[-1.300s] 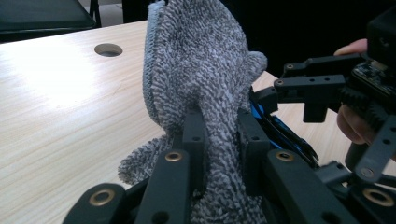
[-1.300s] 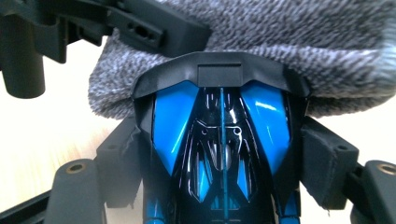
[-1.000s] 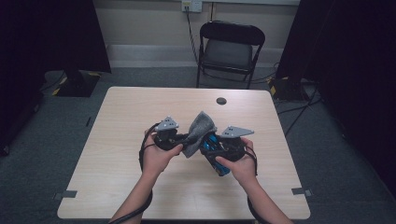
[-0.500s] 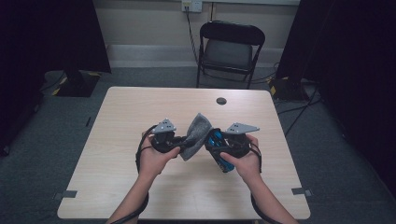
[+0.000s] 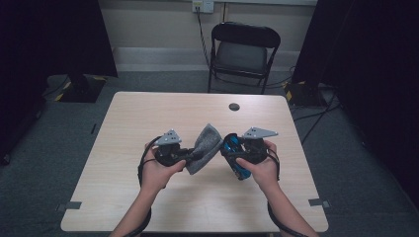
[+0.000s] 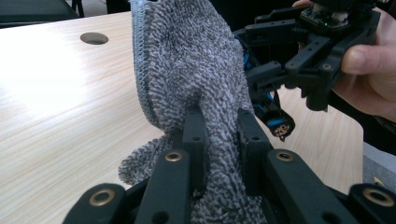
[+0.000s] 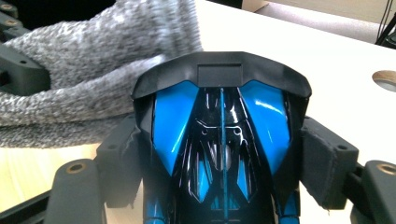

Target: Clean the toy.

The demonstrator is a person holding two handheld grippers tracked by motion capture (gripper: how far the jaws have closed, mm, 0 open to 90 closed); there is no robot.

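Wiping toy car w/ soft cloth: L gripper clamps limp cloth; R gripper grips slick, hard car by sides, just beside cloth.

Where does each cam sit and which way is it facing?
High view: above the near table edge, looking forward and down; forearms, left gripper, right gripper.
Left gripper view: along its jaws, shut on the grey cloth; the other hand beyond.
Right gripper view: along its jaws, clamping the blue-black toy car.
Shared: cloth, table hole.
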